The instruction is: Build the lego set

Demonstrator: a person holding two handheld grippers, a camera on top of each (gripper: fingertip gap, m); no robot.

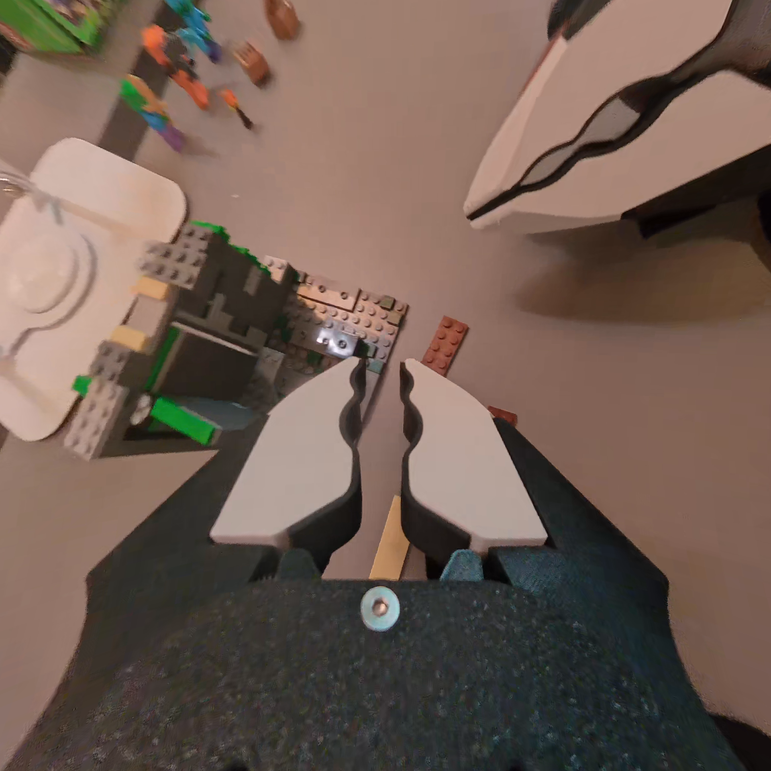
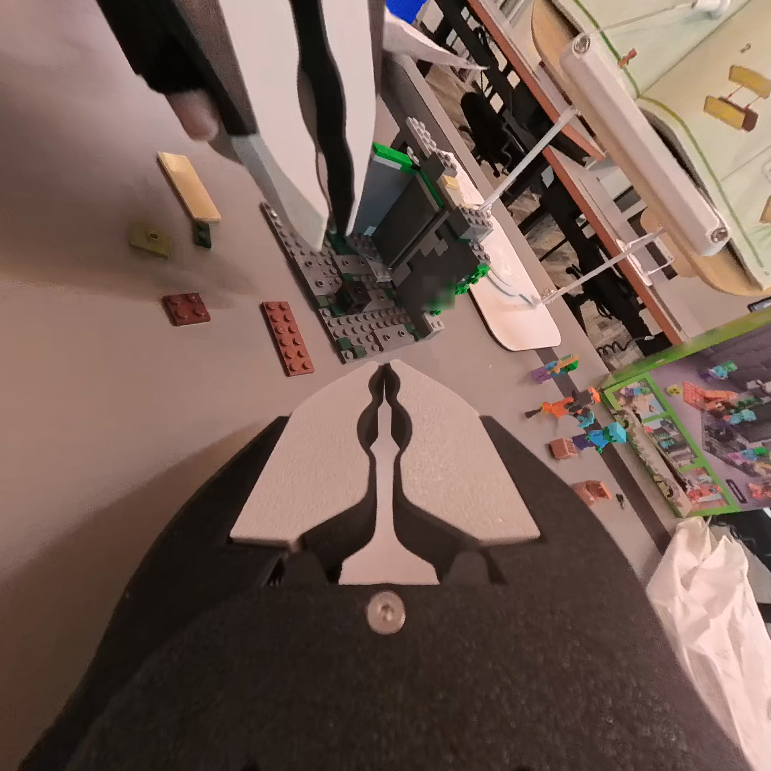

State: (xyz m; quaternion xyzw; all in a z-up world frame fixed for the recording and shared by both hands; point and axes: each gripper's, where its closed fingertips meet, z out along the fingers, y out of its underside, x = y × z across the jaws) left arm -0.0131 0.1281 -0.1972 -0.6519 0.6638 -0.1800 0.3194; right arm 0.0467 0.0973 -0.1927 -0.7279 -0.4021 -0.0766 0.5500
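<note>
The partly built grey, black and green Lego model [image 1: 217,333] stands on its studded grey baseplate [image 1: 375,321]; it also shows in the right wrist view [image 2: 417,233]. My left gripper [image 1: 382,367] is slightly open and empty, its tips over the baseplate's near edge; the right wrist view shows it [image 2: 336,235] coming down from above. A brown 2x6 plate [image 1: 444,350] [image 2: 288,338] lies beside the baseplate. My right gripper [image 2: 386,368] is shut and empty, just short of the baseplate's corner, and shows at the top right of the left wrist view [image 1: 473,212].
Loose on the table: a tan tile [image 2: 187,185], an olive plate [image 2: 150,240], a small dark green piece [image 2: 202,237], a brown 2x2 plate [image 2: 185,308]. A white tray [image 2: 517,308] lies behind the model. Minifigures [image 2: 575,409], the set's box [image 2: 688,438] and a plastic bag [image 2: 717,626] lie right. One gripper's finger ends stand about 8 cm off the other's. My left tips are roughly 5 cm from the brown 2x6 plate [image 2: 288,338]. It turns up in the left wrist view [image 1: 445,351] as well.
</note>
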